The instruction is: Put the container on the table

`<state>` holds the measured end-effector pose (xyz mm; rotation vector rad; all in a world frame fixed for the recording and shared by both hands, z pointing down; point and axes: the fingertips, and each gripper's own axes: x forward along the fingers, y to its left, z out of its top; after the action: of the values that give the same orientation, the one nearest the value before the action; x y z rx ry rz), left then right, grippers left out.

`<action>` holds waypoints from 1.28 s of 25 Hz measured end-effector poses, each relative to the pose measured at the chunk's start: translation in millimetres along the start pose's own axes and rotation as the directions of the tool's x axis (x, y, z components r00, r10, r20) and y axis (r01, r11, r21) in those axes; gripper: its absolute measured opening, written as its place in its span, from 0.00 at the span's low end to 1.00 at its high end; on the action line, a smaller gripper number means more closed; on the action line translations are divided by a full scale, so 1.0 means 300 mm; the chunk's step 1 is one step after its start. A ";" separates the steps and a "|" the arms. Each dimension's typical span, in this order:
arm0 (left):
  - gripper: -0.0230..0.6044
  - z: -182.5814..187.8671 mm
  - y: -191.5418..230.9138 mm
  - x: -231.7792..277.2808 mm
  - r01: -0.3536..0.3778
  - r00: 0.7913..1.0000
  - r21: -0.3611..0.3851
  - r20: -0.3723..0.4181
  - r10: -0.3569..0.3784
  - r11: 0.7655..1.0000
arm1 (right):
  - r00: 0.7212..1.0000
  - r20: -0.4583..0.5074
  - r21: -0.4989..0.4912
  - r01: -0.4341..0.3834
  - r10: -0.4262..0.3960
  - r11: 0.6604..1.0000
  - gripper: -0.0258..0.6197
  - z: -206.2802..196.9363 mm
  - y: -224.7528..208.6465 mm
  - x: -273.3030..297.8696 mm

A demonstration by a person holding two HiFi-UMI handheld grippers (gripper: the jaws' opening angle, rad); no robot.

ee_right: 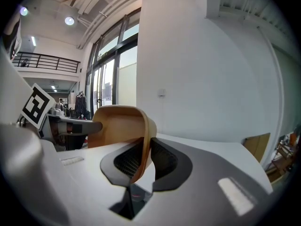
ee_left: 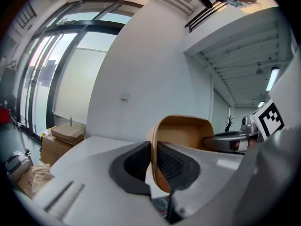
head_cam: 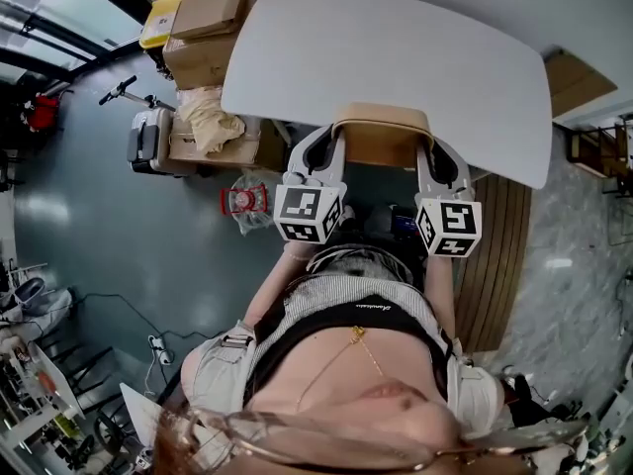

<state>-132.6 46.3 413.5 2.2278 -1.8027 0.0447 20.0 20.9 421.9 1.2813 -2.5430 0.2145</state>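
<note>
A tan, open-topped container (head_cam: 381, 132) sits at the near edge of the white table (head_cam: 396, 47), held between both grippers. My left gripper (head_cam: 329, 144) is shut on its left wall, and the ribbed pads (ee_left: 167, 161) pinch the thin rim of the container (ee_left: 181, 133). My right gripper (head_cam: 428, 148) is shut on the opposite wall, with the container (ee_right: 117, 124) clamped between dark pads (ee_right: 160, 159). Each gripper view shows the other gripper across the container. Whether the container's base rests on the tabletop is hidden.
Cardboard boxes (head_cam: 203, 28) and a crumpled bag (head_cam: 210, 117) stand by the table's left end, with a grey case (head_cam: 148, 139) beside them. A red item (head_cam: 245, 201) lies on the floor. A brown box (head_cam: 576, 79) stands at the right, and wooden flooring (head_cam: 495, 265) runs under the table's right side.
</note>
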 end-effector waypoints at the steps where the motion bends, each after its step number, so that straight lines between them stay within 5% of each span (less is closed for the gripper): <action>1: 0.08 0.000 0.005 0.009 0.000 1.000 -0.001 -0.001 0.000 1.000 | 1.000 -0.003 0.001 0.001 -0.001 1.000 0.15 0.000 -0.003 0.009; 18: 0.08 0.095 0.040 0.316 -0.107 0.994 0.015 -0.009 0.107 0.994 | 0.994 0.001 0.021 -0.113 0.113 0.993 0.15 0.104 -0.229 0.281; 32: 0.08 0.121 -0.187 0.581 -0.027 1.000 0.040 -0.013 0.028 0.999 | 0.999 0.009 0.051 -0.047 0.047 0.998 0.15 0.099 -0.562 0.260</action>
<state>-45.0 -118.2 401.7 2.2240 -1.8405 0.1018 105.9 -146.3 419.3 1.2441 -2.5920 0.2866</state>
